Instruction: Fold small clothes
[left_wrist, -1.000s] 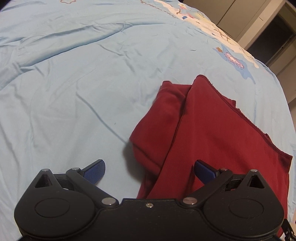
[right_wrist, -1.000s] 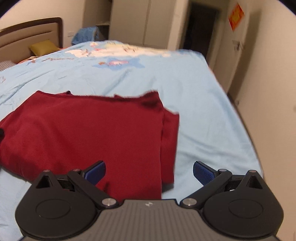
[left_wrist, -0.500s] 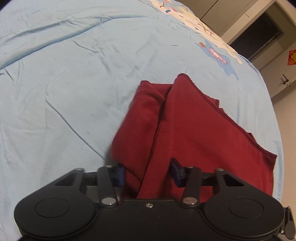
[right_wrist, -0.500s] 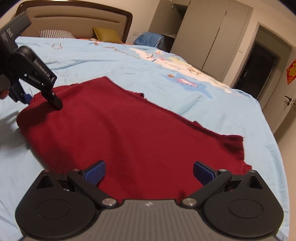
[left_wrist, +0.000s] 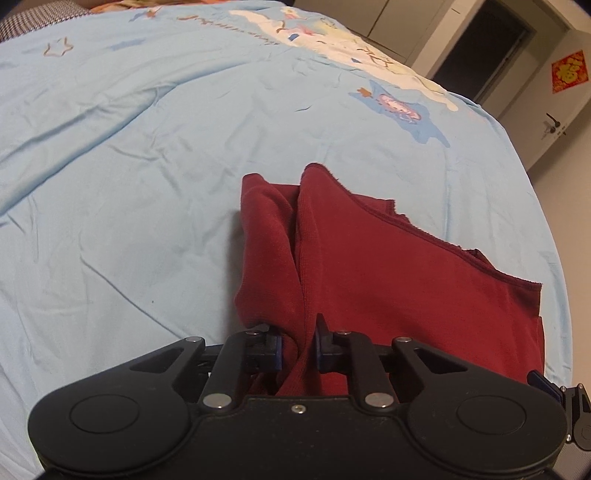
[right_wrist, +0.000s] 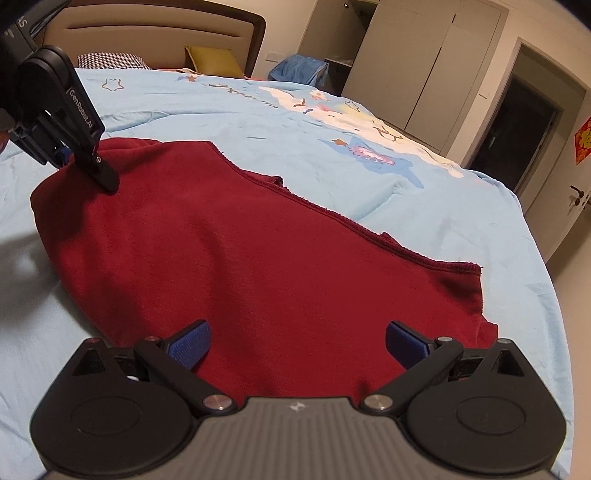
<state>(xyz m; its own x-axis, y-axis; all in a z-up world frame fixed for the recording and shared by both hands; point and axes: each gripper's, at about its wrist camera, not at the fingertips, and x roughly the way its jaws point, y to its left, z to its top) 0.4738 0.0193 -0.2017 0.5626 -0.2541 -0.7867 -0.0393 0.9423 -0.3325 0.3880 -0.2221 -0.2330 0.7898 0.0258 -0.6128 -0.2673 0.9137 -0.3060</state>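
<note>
Item: dark red garment (right_wrist: 258, 266), knit fabric with a raw, frayed far edge, lay spread across the near part of a light blue bedspread (left_wrist: 129, 166). In the left wrist view its left side stood gathered into two raised folds.

Left gripper (left_wrist: 298, 349): jaws were closing, narrow, with a bunched fold of the red garment between the blue pads and the pads pressing on it. In the right wrist view the same gripper (right_wrist: 74, 155) sat at the garment's far left corner, fingers down in the cloth.

Right gripper (right_wrist: 297, 345): jaws stood wide, blue pads (right_wrist: 190, 343) well apart, hovering over the near edge of the garment; nothing was pinched between them.

Bedspread: wrinkled, printed with stars, lettering and cartoon figures (left_wrist: 397, 107) toward its far side.

Surroundings: padded headboard (right_wrist: 147, 40), houndstooth pillow (right_wrist: 110, 61) and olive-yellow pillow (right_wrist: 212, 61) at the head of the bed; blue cloth heap (right_wrist: 299, 70) beyond; pale wardrobe doors (right_wrist: 424, 62); dark open doorway (right_wrist: 513, 129); red paper decoration (left_wrist: 569, 72) on a door with a lever handle (left_wrist: 552, 120).
</note>
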